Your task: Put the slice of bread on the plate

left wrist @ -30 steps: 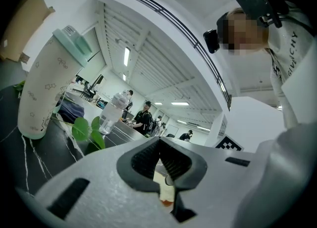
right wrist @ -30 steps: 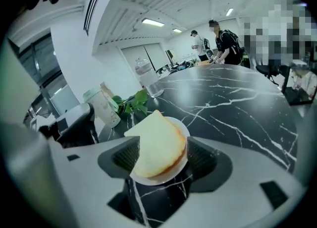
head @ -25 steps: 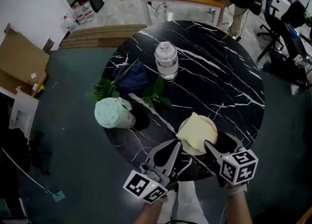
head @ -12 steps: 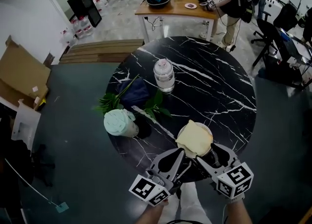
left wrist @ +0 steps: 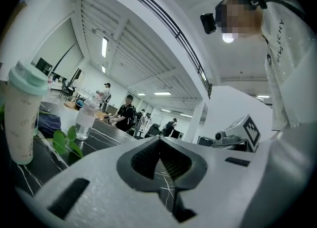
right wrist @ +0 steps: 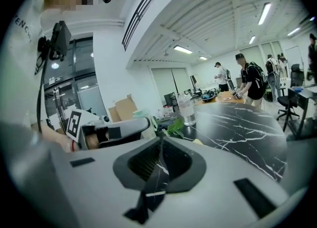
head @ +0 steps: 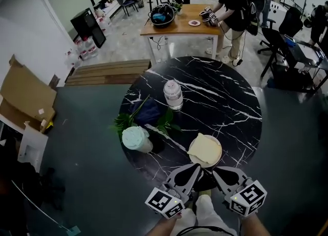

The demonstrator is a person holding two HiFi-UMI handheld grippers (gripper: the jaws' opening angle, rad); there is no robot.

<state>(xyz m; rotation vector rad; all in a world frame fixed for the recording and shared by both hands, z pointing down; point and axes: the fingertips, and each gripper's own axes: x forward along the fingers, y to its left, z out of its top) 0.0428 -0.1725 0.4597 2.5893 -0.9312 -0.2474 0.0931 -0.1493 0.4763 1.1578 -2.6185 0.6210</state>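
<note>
A pale slice of bread (head: 204, 149) lies on a small white plate (head: 220, 151) at the near edge of the round black marble table (head: 225, 101). Both grippers hover just short of the table edge, apart from the plate. My left gripper (head: 197, 166) is shut and empty, its tips meeting (left wrist: 159, 139). The jaws of my right gripper (head: 214, 170) are closing and meet at the tips (right wrist: 161, 140), with nothing between them. A yellow corner of the bread (right wrist: 198, 142) shows beyond them.
A mint-lidded cup (head: 136, 138) lies left of the plate, beside green leaves (head: 124, 120) and a dark blue cloth (head: 147, 110). A clear bottle (head: 173, 95) stands mid-table. People stand at a wooden table (head: 179, 24) behind. Cardboard (head: 25, 94) leans at far left.
Both grippers have drawn back from the plate toward me and risen. The right gripper's jaws, wide open beside the bread before, have come together. The bread stays on the plate.
</note>
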